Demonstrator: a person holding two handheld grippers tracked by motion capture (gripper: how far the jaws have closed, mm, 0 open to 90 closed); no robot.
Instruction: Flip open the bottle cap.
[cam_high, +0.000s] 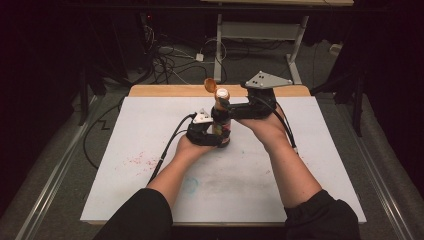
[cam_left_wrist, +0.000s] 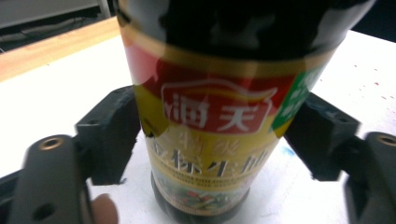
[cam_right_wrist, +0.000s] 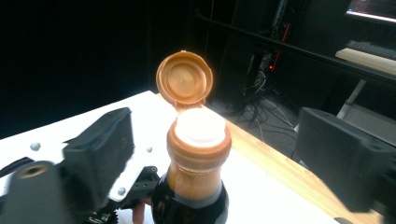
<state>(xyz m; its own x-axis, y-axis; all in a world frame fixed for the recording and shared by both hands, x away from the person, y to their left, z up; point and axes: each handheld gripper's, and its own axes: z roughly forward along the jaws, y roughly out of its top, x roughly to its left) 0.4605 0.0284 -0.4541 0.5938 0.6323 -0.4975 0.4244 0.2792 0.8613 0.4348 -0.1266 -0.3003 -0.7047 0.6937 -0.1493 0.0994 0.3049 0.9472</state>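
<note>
Where the two forearms meet over the middle of the white table top (cam_high: 150, 200), the high view shows a dark glass sauce bottle with a red and yellow label (cam_high: 222, 122) standing upright; the left gripper (cam_high: 212, 134) clasps its lower body from the left, and the right gripper (cam_high: 224, 107) reaches in from the right at neck height. The bottle's orange hinged flip cap (cam_high: 210, 84) stands swung back, to the far left of the mouth.

In the left gripper view, the labelled body of the bottle (cam_left_wrist: 219, 121) stands between the two black jaws, which press against it on both sides, closed on its width. A fingertip (cam_left_wrist: 103, 209) shows at the near edge.

In the right gripper view, the orange neck (cam_right_wrist: 198, 158) rises between jaws spread wide, with clear gaps either side, gripping nothing. The cap (cam_right_wrist: 184, 78) tilts open behind the pale spout (cam_right_wrist: 200, 125)
</note>
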